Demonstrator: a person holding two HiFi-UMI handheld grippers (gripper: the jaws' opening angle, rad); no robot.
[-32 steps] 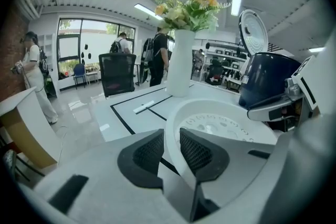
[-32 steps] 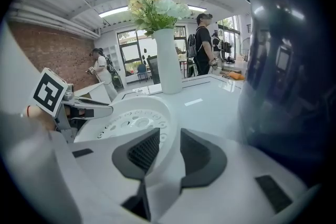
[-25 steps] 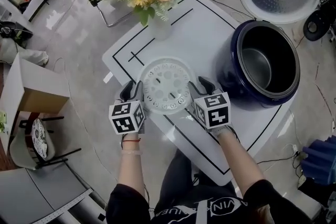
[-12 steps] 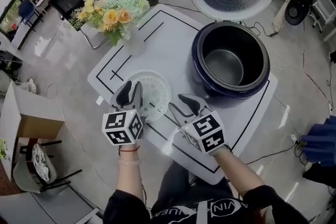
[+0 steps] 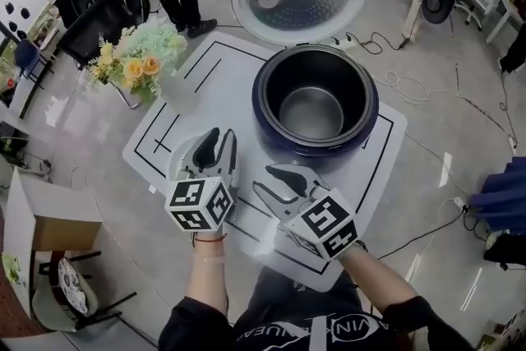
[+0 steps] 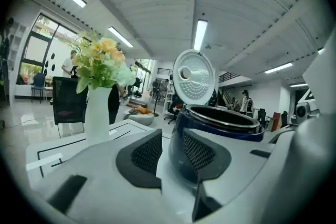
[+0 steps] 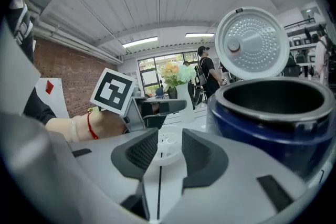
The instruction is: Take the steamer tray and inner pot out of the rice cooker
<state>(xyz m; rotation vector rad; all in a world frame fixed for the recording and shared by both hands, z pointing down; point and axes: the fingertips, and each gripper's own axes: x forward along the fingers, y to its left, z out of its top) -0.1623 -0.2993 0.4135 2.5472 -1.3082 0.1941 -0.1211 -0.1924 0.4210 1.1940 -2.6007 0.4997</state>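
The tray already lies flat on the desk, in line with the open jaws of the right tool. The pot sits deep in the open cooker, so lifting it out looks like the step left. Both tools hang empty over the desk, short of the cooker. The left tool shows only a narrow gap between its jaws, and the right is spread wider. That narrow gap may butt against the pot's rim instead of straddling it. Smooth metal pinched at two thin points could slip. If one side rises first, the pot could tilt and jam against the cooker's wall. Setting it down blind risks landing on the tray, and a wide leftward swing could topple the vase.
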